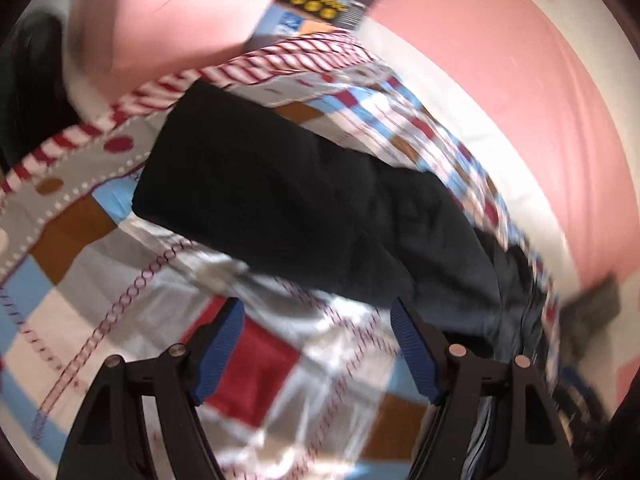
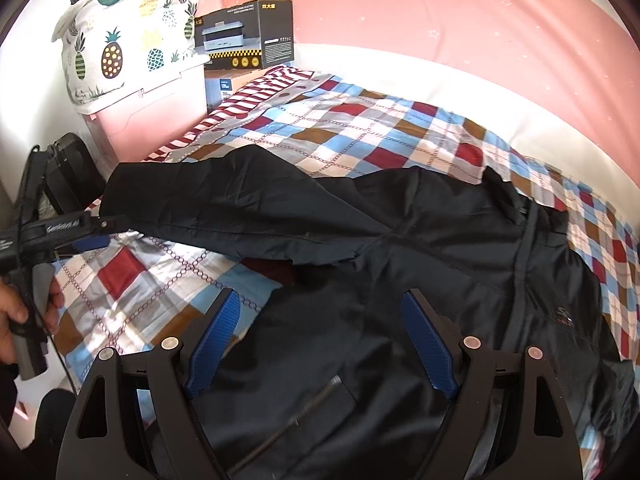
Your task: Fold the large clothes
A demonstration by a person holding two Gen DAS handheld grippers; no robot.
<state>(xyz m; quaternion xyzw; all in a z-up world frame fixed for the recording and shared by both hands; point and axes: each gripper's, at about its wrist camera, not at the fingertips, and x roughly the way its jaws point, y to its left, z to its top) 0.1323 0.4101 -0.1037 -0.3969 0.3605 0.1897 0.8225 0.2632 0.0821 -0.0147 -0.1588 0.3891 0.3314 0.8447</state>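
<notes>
A black jacket (image 2: 420, 248) lies spread on a checked bedsheet (image 2: 360, 128). One sleeve (image 2: 208, 208) stretches out to the left. My right gripper (image 2: 320, 316) is open and empty, hovering just above the jacket's lower body near a zipper (image 2: 304, 412). My left gripper (image 1: 316, 320) is open and empty above the sheet (image 1: 256, 364), with the sleeve (image 1: 264, 184) just ahead of its fingertips. It also shows in the right wrist view (image 2: 94, 240), at the sleeve's cuff end, held by a hand. The left wrist view is motion-blurred.
A pink storage box (image 2: 152, 112) with a pineapple-print pillow (image 2: 120, 48) on top stands at the bed's far left. A black carton (image 2: 248, 36) sits beside it. A pink wall (image 2: 440, 8) runs behind the bed. A dark object (image 2: 68, 176) stands left of the bed.
</notes>
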